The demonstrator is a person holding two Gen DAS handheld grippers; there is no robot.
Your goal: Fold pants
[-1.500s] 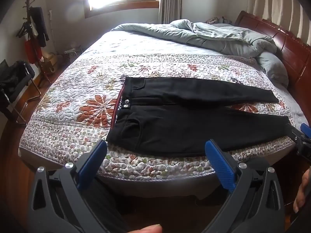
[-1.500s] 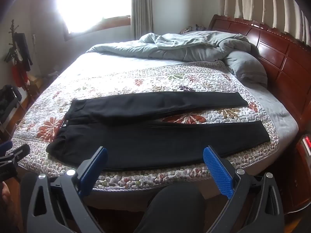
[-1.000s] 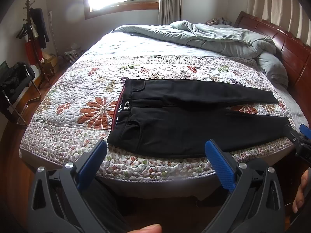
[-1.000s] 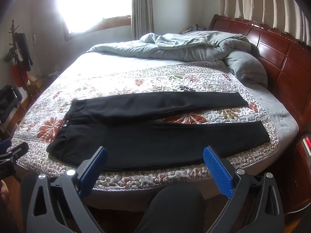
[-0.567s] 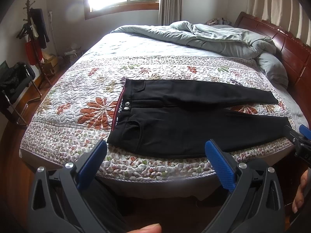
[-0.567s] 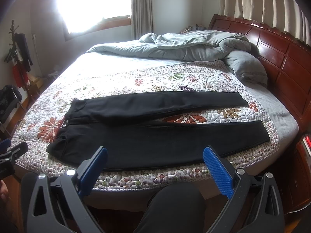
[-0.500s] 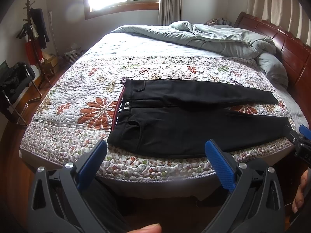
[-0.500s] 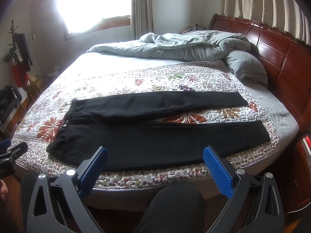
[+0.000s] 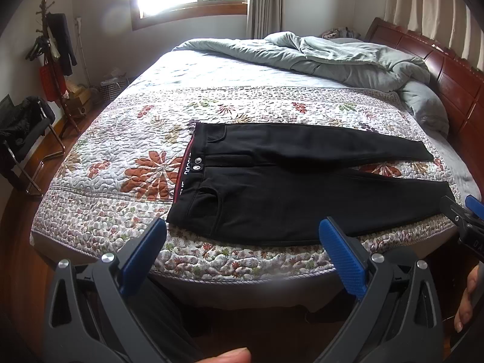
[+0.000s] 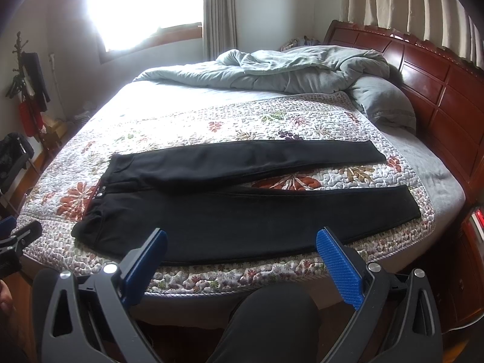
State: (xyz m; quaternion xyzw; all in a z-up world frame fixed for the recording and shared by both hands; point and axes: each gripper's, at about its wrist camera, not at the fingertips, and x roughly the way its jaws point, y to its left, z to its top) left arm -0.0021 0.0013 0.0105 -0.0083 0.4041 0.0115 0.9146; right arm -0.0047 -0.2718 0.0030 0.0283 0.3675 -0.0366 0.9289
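Black pants (image 9: 281, 187) lie flat on a floral quilted bedspread (image 9: 121, 157), waistband to the left, both legs spread apart and running right. They also show in the right wrist view (image 10: 242, 211). My left gripper (image 9: 242, 254) is open and empty, held off the bed's near edge in front of the waist end. My right gripper (image 10: 242, 257) is open and empty, off the near edge in front of the near leg. Each gripper shows at the edge of the other's view.
A rumpled grey duvet (image 9: 317, 57) and pillow (image 10: 384, 103) lie at the far side of the bed. A dark wooden headboard (image 10: 423, 72) stands on the right. A coat stand (image 9: 51, 54) and chair (image 9: 21, 139) stand left. My knee (image 10: 272, 317) is below.
Almost nothing differs. Both grippers hold nearly still and stay open; the left wrist view has shifted very slightly.
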